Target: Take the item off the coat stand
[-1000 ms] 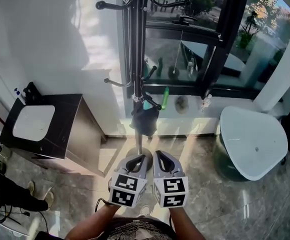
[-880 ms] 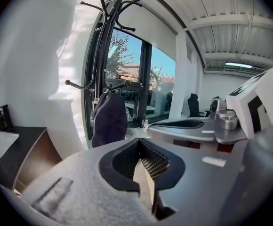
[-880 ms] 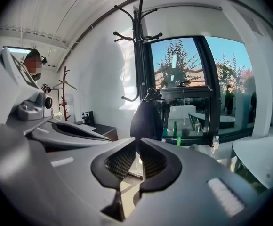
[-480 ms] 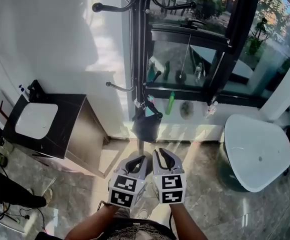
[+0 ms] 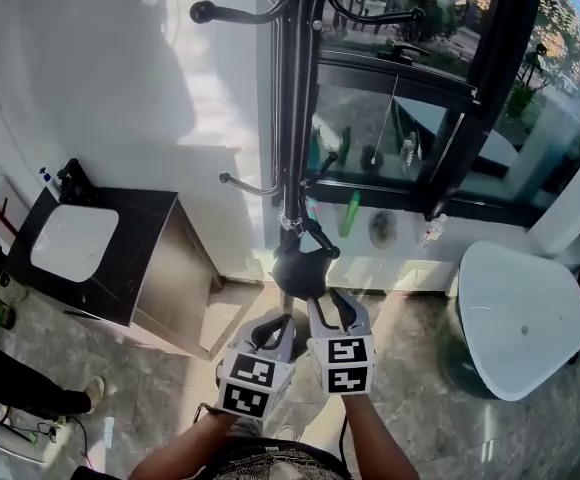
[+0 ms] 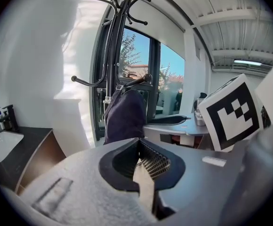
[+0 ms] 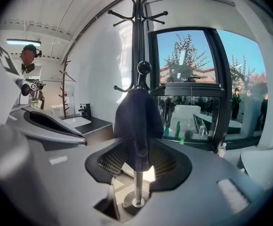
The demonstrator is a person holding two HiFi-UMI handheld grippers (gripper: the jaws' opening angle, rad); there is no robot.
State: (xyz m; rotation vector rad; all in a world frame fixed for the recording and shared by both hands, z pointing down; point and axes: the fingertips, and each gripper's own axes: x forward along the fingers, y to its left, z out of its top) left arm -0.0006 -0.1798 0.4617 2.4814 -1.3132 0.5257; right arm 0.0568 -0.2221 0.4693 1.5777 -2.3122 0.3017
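Marble-floored room, white wall, big window. Nearest: left gripper (image 5: 273, 330), clenched shut, empty, held low. Just beside: right gripper (image 5: 332, 308), jaws opening, straddling dark cap (image 5: 298, 268) without pressing. Cap hung on low hook of coat stand (image 5: 290, 118), beyond. Step in hand, seemingly: lining up grasp. Next, likely: close on cap, lift clear of hook.

Bright office-like room beside a big window.
A black coat stand (image 5: 292, 118), dark-framed window (image 5: 410, 98), a basin cabinet (image 5: 130, 268), a white rounded table (image 5: 520, 318), polished stone floor (image 5: 420, 398) and a strip ceiling light (image 6: 249, 61) show it.
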